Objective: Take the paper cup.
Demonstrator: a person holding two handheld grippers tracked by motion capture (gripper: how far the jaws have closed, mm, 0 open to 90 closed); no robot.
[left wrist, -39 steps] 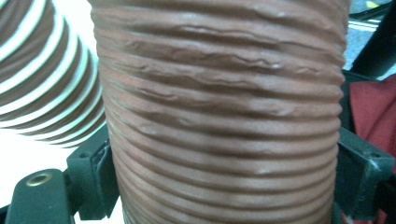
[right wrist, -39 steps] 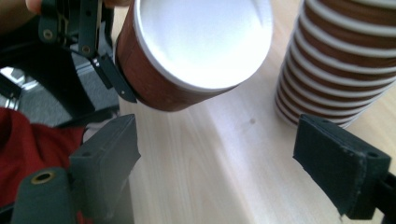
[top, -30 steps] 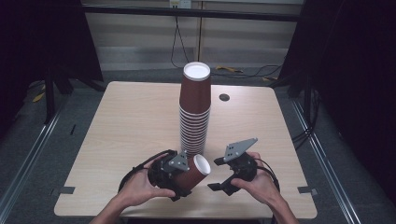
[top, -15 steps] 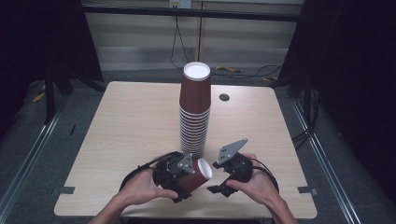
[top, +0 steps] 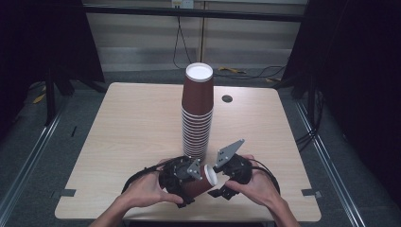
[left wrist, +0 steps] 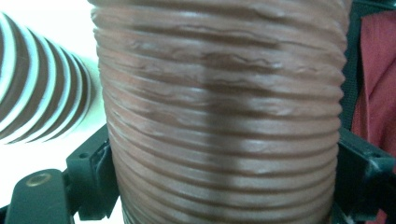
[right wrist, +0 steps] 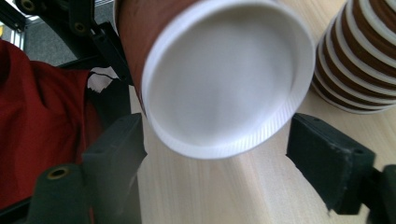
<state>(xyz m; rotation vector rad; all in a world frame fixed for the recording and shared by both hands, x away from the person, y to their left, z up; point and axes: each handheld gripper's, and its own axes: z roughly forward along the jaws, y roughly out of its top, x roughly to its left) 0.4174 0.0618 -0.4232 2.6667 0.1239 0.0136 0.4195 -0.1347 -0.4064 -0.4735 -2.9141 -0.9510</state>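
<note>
Gripping the ribbed brown cup (left wrist: 224,116) sideways, the left gripper (top: 182,174) has swung its white lid (right wrist: 229,79) toward the right gripper (top: 222,182) — open jaws flank it, ready to pull.

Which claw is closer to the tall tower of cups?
Left. The left claw sits just below the tower of cups, gripping a single cup. The right claw is a bit farther, to the tower's lower right.

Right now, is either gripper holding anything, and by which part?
The left gripper clamps a brown ribbed paper cup across its side wall, mid-body. The right gripper holds nothing; its open jaws flank the cup's white rim.
</note>
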